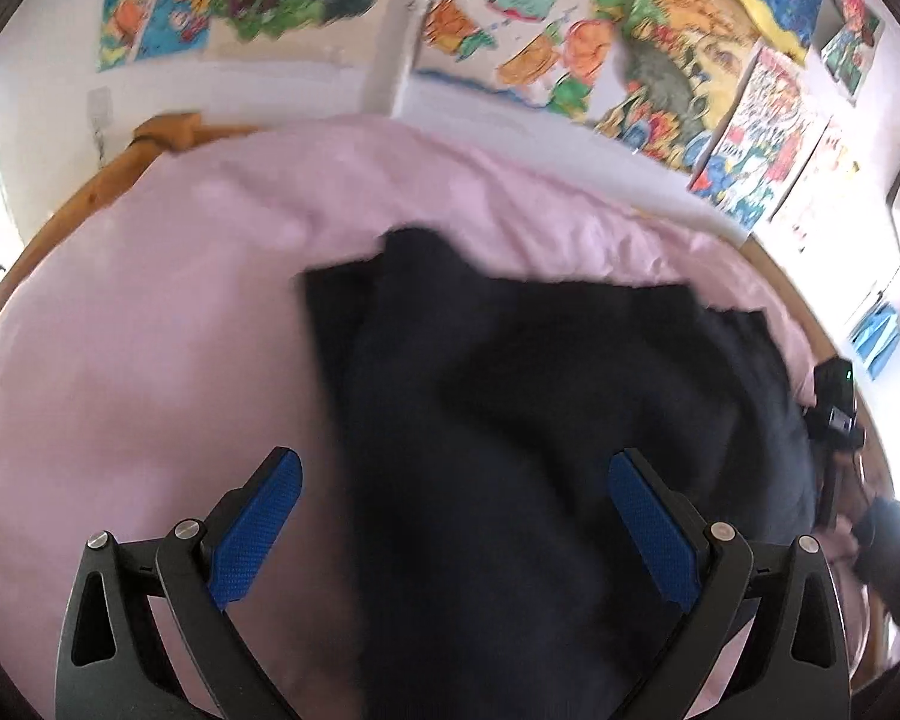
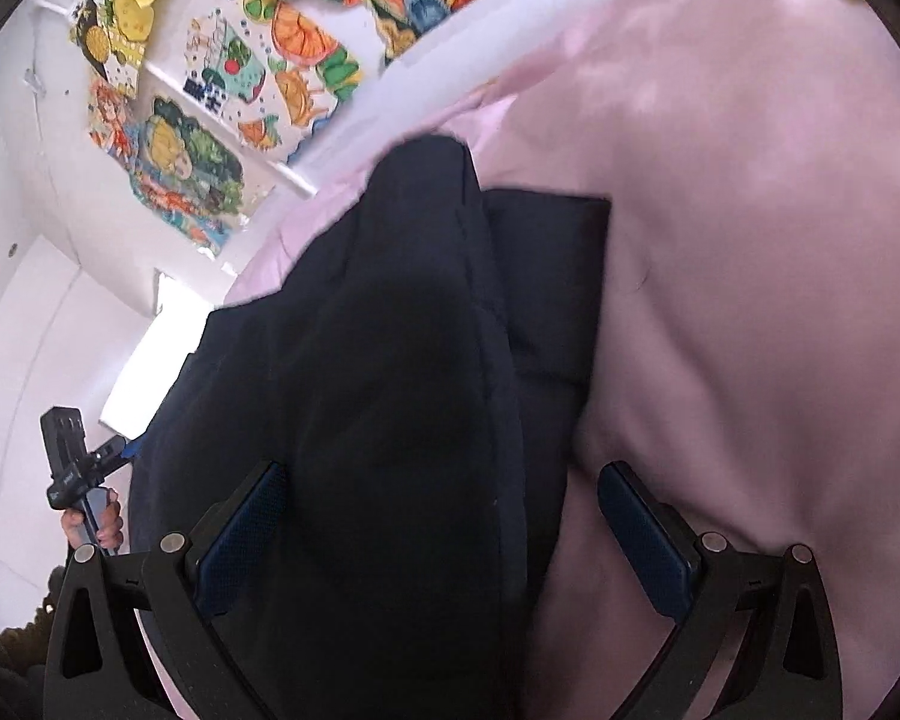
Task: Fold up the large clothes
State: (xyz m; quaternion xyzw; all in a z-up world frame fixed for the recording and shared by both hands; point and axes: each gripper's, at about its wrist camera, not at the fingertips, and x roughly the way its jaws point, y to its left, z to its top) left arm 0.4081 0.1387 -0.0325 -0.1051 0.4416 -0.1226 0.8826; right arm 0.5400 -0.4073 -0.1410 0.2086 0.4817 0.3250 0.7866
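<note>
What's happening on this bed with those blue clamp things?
A person is folding a dark garment on a bed with a pink sheet, using a hand-held gripper in each hand. The left hand-held gripper and the right hand-held gripper both hang open above the cloth, gripping nothing. The garment lies bunched and partly doubled over, not yet a neat fold. Colourful drawings cover the wall.

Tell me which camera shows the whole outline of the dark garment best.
The left wrist view: the dark garment lies on the pink sheet with its far and left edges visible. The right wrist view sits closer, so the dark garment fills the middle and only one folded corner stands out clearly.
</note>
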